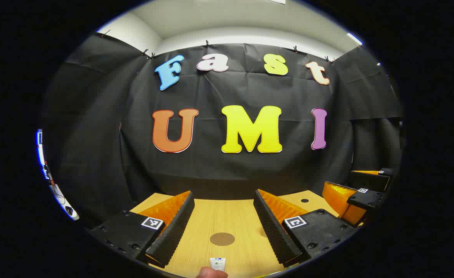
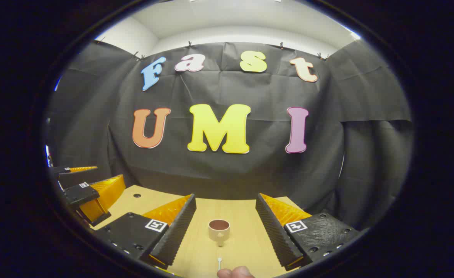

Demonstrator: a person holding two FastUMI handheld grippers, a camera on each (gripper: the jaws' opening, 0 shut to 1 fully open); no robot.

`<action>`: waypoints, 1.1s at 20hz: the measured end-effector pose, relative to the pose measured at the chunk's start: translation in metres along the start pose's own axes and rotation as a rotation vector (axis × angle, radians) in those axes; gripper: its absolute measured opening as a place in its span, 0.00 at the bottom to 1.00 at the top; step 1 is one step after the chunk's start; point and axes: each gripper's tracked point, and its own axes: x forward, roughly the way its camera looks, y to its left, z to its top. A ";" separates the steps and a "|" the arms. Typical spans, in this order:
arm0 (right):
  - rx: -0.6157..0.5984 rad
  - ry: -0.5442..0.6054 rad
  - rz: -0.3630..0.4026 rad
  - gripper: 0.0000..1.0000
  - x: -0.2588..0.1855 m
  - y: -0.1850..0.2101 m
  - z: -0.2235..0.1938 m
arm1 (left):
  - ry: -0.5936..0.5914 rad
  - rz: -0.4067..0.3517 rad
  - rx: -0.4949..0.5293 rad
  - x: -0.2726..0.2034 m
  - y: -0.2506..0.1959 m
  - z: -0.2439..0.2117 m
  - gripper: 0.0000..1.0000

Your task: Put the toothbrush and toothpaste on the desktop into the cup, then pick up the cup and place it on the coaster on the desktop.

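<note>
In the left gripper view my left gripper [image 1: 224, 200] stands open over the wooden desktop [image 1: 211, 216]. A round brown coaster [image 1: 222, 239] lies between its fingers, farther off. Nearer, at the bottom edge, the white end of the toothpaste [image 1: 217, 263] shows. The right gripper [image 1: 360, 185] is at the far right, open. In the right gripper view my right gripper [image 2: 226, 204] is open, with a beige cup [image 2: 219, 230] upright on the desktop ahead, its handle toward me. The white tip of the toothbrush [image 2: 219, 263] lies in front of the cup. The left gripper [image 2: 88, 179] shows at the far left.
A fingertip [image 1: 211, 273] shows at the bottom edge in the left gripper view, and another fingertip [image 2: 235, 272] in the right gripper view. The black cloth wall [image 2: 227, 170] closes off the desk's far edge. A small dark hole [image 1: 304, 200] marks the desktop.
</note>
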 end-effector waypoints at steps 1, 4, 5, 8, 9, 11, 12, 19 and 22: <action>-0.003 0.001 -0.003 0.97 0.001 0.000 0.000 | 0.002 -0.001 -0.004 0.001 0.001 -0.001 0.97; 0.004 0.005 -0.007 0.97 0.001 -0.004 0.000 | 0.003 -0.004 -0.009 0.002 -0.002 -0.001 0.98; 0.003 0.009 -0.008 0.97 0.002 -0.004 -0.001 | 0.005 -0.003 -0.006 0.003 -0.002 -0.002 0.97; 0.001 0.018 -0.002 0.97 0.002 -0.001 -0.003 | 0.009 -0.002 -0.003 0.004 0.001 -0.004 0.98; -0.001 0.020 0.000 0.95 0.003 -0.002 -0.003 | 0.011 0.004 0.004 0.003 0.002 -0.005 0.98; 0.002 0.023 0.003 0.95 0.003 -0.001 -0.002 | 0.010 0.004 0.013 0.004 0.003 -0.006 0.98; 0.004 0.024 0.004 0.97 0.003 -0.001 -0.003 | 0.009 0.004 0.015 0.005 0.003 -0.006 0.98; 0.011 0.030 0.005 0.97 0.006 -0.003 -0.004 | 0.020 0.015 0.019 0.007 0.006 -0.011 0.98; 0.009 0.040 0.006 0.95 0.008 -0.006 -0.007 | 0.023 0.021 0.023 0.007 0.006 -0.013 0.98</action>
